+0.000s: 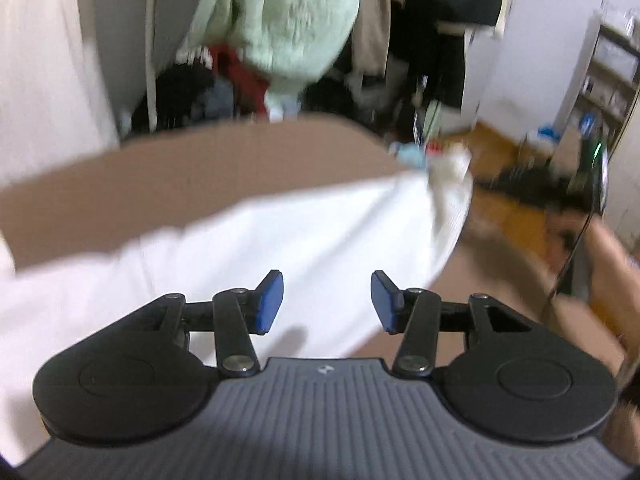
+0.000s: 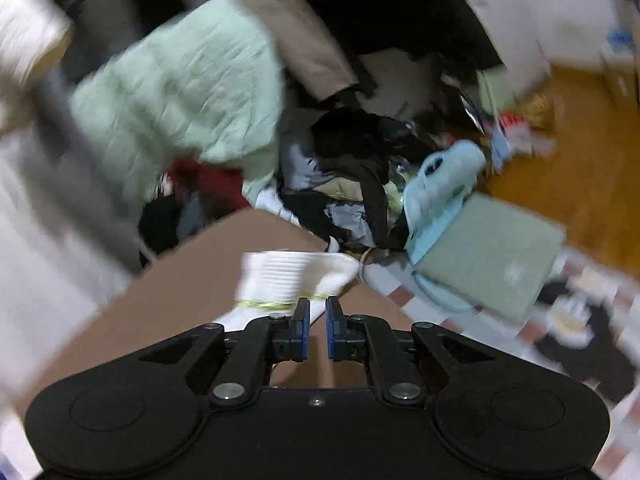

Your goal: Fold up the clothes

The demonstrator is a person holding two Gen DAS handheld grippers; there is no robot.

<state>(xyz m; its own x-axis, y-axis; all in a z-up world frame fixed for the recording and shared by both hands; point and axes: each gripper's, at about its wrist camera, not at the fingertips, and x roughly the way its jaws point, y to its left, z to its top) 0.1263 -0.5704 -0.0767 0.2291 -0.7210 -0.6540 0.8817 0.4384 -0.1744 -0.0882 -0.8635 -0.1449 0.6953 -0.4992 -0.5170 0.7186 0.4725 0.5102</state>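
Blurred view: right tongs (image 2: 317, 328) nearly closed beside a white sock (image 2: 288, 280), grip unclear; left tongs (image 1: 327, 304) open over white cloth (image 1: 240, 248) on the brown counter (image 1: 160, 184); pinch edges squarely.

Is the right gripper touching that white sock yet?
Cannot tell. In the right wrist view the right gripper has its jaws nearly closed with a narrow gap, and the white sock overlaps the left fingertip, but motion blur hides any actual contact.
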